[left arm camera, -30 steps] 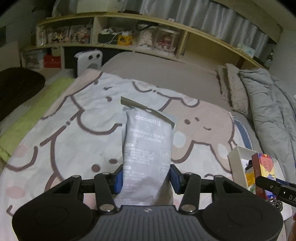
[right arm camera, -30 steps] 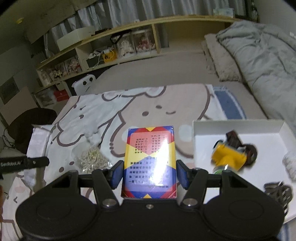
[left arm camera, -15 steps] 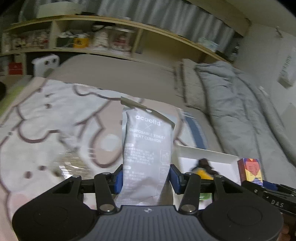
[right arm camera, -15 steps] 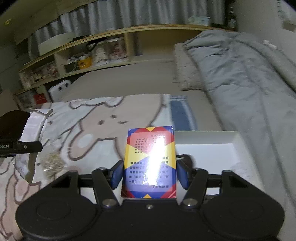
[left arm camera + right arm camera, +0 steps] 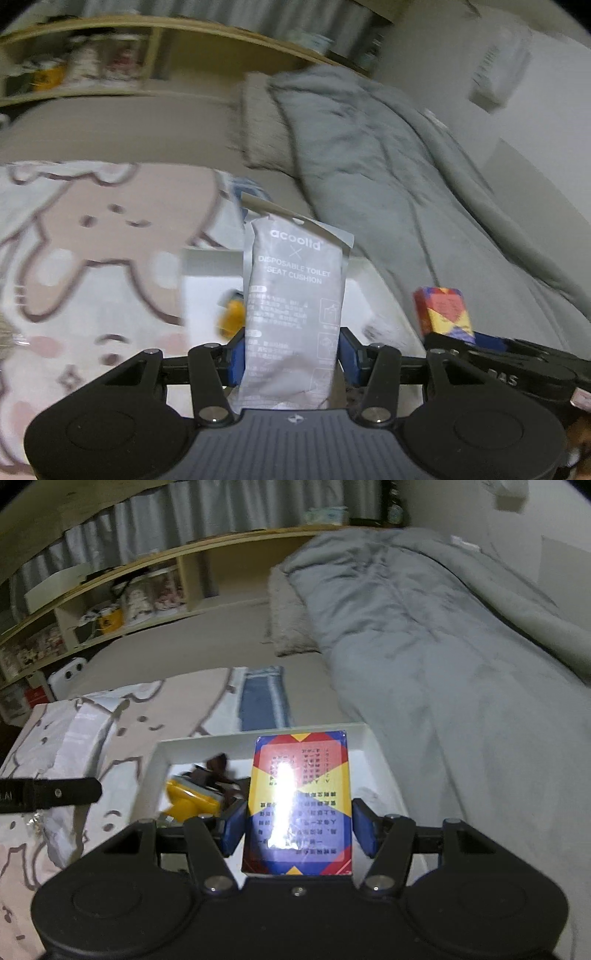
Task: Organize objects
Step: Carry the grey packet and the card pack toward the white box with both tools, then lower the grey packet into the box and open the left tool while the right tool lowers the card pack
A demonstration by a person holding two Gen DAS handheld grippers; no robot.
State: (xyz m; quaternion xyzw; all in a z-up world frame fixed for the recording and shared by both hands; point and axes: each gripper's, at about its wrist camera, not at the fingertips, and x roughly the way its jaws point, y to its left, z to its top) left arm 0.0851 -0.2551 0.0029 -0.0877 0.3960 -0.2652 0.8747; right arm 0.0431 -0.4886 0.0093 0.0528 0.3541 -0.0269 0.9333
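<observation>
My left gripper (image 5: 291, 354) is shut on a grey pouch (image 5: 295, 295) printed "disposable toilet seat cushion" and holds it upright over the near left part of a white tray (image 5: 199, 266). My right gripper (image 5: 295, 827) is shut on a red, yellow and blue card box (image 5: 299, 801) above the same tray (image 5: 162, 749); that box also shows at the right of the left wrist view (image 5: 443, 310). A yellow object (image 5: 192, 797) and dark items (image 5: 218, 771) lie in the tray.
The tray sits on a cartoon-print blanket (image 5: 92, 221) on a bed. A rumpled grey duvet (image 5: 443, 646) lies to the right, a pillow (image 5: 288, 627) behind. Wooden shelves (image 5: 129, 598) with clutter run along the far side. A white heater (image 5: 68, 672) stands at far left.
Both grippers have swung right, each with its item still held. The white tray has come under them and nearer. The left view has blurred with the motion.
</observation>
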